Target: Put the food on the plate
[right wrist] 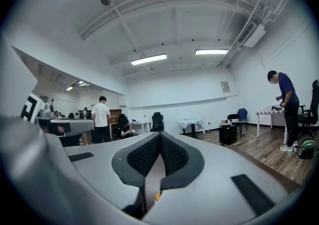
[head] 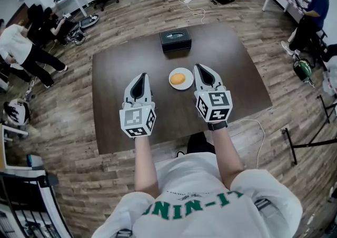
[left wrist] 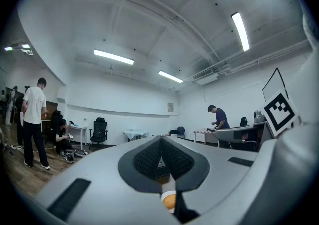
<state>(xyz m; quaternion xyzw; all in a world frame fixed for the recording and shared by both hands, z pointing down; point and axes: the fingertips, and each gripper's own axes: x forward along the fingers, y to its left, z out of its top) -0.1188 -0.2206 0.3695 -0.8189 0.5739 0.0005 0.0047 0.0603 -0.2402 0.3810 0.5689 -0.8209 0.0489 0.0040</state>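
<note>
- Fingers (right wrist: 144, 158) of the right gripper (head: 199, 69) are clenched tip to tip, with nothing caught between them.
- Left gripper (head: 142, 76) is the same: its fingers (left wrist: 148, 158) meet at the tips and grasp nothing.
- Both grippers hang above the brown surface (head: 237, 73), pointing away from the person, the left a little nearer the body than the right.
- Between them, just beside the right gripper's tip, sits a small white plate (head: 188, 83).
- On the plate lies the food (head: 178, 78), a small round orange-yellow piece at about the middle. The left gripper view catches it low down, under the fingers.
- Judging by this, the food is already where the task wants it.
- It looks light and rounded, perhaps a bun or a piece of fruit; I cannot tell which, or whether it is soft.
- If it had to be moved, the best hold would be across its widest part from the two sides, squeezed gently, since a round thing can roll or pop out of the fingers.
- Farther off, a black box (head: 175, 39) stands at the far edge of the surface, well apart from the plate.
</note>
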